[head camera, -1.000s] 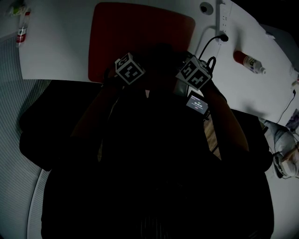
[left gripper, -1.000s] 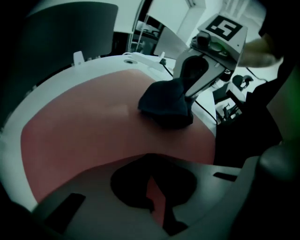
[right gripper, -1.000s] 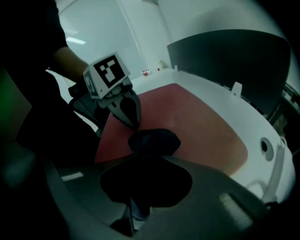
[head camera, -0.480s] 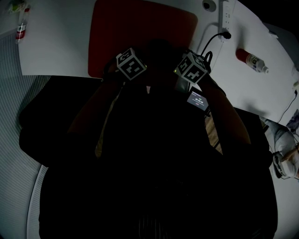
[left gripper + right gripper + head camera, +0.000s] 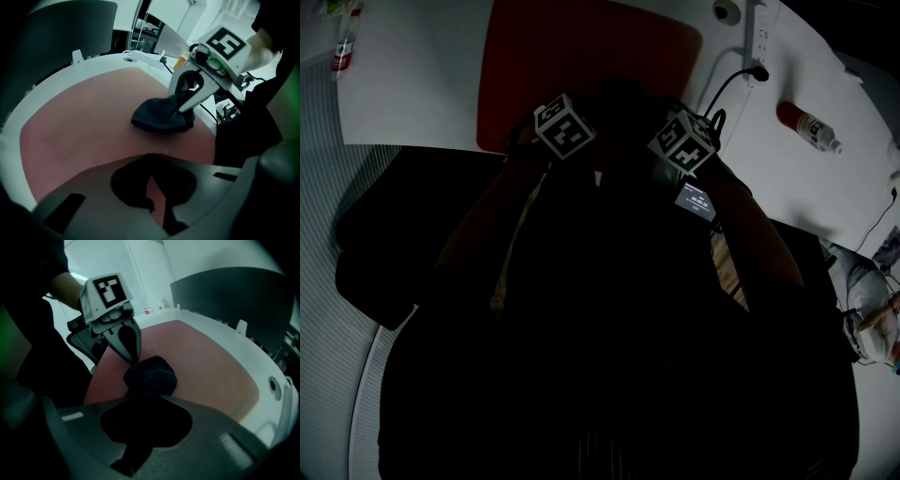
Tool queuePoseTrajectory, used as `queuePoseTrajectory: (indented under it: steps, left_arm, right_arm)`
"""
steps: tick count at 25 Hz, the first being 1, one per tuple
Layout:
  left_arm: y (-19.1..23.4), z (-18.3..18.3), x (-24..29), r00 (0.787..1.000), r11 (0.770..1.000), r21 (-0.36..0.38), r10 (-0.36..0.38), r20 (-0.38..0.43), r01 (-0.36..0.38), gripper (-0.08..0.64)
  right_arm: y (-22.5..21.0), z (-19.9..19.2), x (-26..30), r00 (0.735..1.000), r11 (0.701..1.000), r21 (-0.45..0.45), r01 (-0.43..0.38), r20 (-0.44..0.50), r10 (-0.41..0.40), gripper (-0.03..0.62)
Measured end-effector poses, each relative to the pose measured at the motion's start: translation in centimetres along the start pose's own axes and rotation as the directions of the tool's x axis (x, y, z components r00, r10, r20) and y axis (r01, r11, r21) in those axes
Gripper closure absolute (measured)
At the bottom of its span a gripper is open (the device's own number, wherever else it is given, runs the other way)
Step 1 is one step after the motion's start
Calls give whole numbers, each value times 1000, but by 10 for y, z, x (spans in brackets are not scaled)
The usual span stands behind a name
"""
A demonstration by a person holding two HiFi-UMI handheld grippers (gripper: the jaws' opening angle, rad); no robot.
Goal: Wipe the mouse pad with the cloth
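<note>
The red mouse pad (image 5: 581, 56) lies on the white table (image 5: 412, 84). Both grippers hover over its near edge, and their marker cubes (image 5: 564, 127) show in the head view. The dark cloth (image 5: 159, 118) is bunched on the pad. My right gripper (image 5: 178, 108) is shut on the cloth (image 5: 150, 375), which sits right at its jaws. My left gripper (image 5: 133, 357) hangs just left of the cloth, its fingers closed to a point with nothing between them. In the left gripper view only a thin slit of pad shows between its own jaws.
A red-and-white bottle (image 5: 806, 125) lies right of the pad. A power strip (image 5: 761, 37) with a black cable (image 5: 722, 89) sits at the back right. Another small bottle (image 5: 342, 52) is at the far left. A small lit screen (image 5: 696, 202) hangs by the right arm.
Both grippers stay at the pad's near edge, the cloth still held by the right one. Only the head view has shifted slightly.
</note>
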State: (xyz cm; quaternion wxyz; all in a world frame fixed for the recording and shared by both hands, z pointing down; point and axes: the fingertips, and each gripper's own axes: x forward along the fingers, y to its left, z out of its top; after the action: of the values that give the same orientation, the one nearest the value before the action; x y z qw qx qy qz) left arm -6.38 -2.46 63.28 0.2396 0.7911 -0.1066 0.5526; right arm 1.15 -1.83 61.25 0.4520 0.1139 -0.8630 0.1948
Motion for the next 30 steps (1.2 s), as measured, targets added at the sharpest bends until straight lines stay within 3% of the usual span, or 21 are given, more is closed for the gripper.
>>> queuePoseTrajectory:
  steps: [5, 8, 14, 16, 18, 20, 22, 27, 30]
  left_arm:
    - [-2, 0, 1, 1000, 1000, -7, -2, 0, 2, 554]
    - [-2, 0, 0, 1000, 1000, -9, -8, 0, 8, 554]
    - [-1, 1, 0, 1000, 1000, -16, 0, 8, 0, 554]
    - [-2, 0, 0, 1000, 1000, -19, 2, 9, -2, 554]
    - [-2, 1, 0, 1000, 1000, -17, 5, 11, -5, 554]
    - [-2, 1, 0, 1000, 1000, -16, 10, 15, -10, 554]
    - [-3, 1, 0, 1000, 1000, -20, 12, 19, -12, 554]
    - [-3, 1, -1, 1000, 1000, -26, 18, 21, -17, 554]
    - [-2, 3, 0, 1000, 1000, -20, 16, 21, -15, 554]
  right_arm:
    - [40, -3, 13, 997, 990, -125, -64, -57, 57, 557]
    - [72, -6, 22, 985, 960, -238, -149, -124, 123, 557]
    - [65, -7, 25, 966, 936, -253, -246, -146, 214, 554]
    - [40, -3, 21, 977, 943, -267, -199, -125, 171, 554]
    - [-15, 1, 9, 994, 969, -241, -58, -102, 34, 554]
    - [-82, 2, -11, 988, 979, -167, 115, -85, -130, 554]
    - [-121, 1, -29, 974, 975, -93, 201, -86, -209, 554]
    - [-118, -1, -27, 956, 959, -149, 240, -136, -260, 557]
    - [-60, -4, -11, 982, 973, -219, 69, -158, -105, 555]
